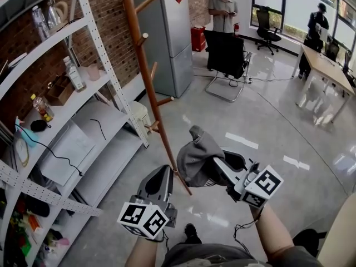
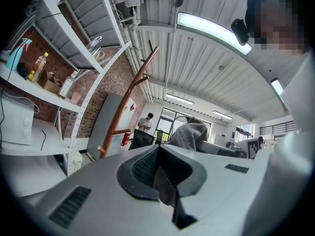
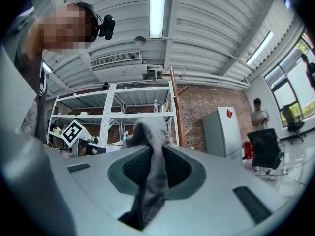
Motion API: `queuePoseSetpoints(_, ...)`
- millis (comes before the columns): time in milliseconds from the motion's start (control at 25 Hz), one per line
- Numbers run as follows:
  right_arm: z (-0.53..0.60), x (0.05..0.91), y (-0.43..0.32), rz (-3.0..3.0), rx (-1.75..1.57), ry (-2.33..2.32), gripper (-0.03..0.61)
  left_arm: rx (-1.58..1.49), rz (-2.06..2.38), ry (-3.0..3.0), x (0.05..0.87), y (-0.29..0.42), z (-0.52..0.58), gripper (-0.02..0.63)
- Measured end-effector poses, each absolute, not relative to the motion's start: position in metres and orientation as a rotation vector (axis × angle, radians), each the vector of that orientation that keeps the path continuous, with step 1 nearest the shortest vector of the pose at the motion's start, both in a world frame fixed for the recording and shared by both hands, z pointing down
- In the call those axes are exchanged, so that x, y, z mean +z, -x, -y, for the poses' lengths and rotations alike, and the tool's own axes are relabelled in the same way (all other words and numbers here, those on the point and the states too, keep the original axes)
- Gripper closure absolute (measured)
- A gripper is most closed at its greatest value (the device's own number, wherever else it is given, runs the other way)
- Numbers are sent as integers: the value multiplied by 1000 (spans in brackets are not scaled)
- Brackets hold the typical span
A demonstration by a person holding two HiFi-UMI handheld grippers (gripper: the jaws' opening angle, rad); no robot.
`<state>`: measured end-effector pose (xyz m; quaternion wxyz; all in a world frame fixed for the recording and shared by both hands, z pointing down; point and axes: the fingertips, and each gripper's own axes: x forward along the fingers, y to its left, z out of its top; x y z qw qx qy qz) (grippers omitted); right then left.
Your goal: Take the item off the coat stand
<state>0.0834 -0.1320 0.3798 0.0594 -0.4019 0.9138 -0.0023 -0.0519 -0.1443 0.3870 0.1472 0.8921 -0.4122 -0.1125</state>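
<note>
A wooden coat stand (image 1: 146, 65) with bare pegs leans up the middle of the head view, next to the shelving. A grey cloth item (image 1: 196, 154) hangs free of the stand, just to its right, and my right gripper (image 1: 216, 168) is shut on it. In the right gripper view the grey cloth (image 3: 152, 132) runs down between the closed jaws of that gripper (image 3: 153, 171), with the stand (image 3: 176, 112) behind it. My left gripper (image 1: 160, 178) sits to the left of the cloth, shut, with nothing in it. In its own view the left gripper (image 2: 160, 173) points towards the cloth (image 2: 189, 133) and the stand (image 2: 125, 107).
White metal shelving (image 1: 105, 65) with bottles and boxes fills the left side. A grey fridge (image 1: 169, 38) stands behind the coat stand. A black office chair (image 1: 225, 57), a standing person (image 1: 223, 7) and a desk (image 1: 325, 65) are across the glossy floor.
</note>
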Motion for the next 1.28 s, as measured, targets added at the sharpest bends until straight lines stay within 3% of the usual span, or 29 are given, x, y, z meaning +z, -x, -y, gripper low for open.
queuePoseSetpoints(1280, 37, 414, -111, -2817, -123, 1188, 517, -281, 1244, -2538, 396, 26, 34, 606)
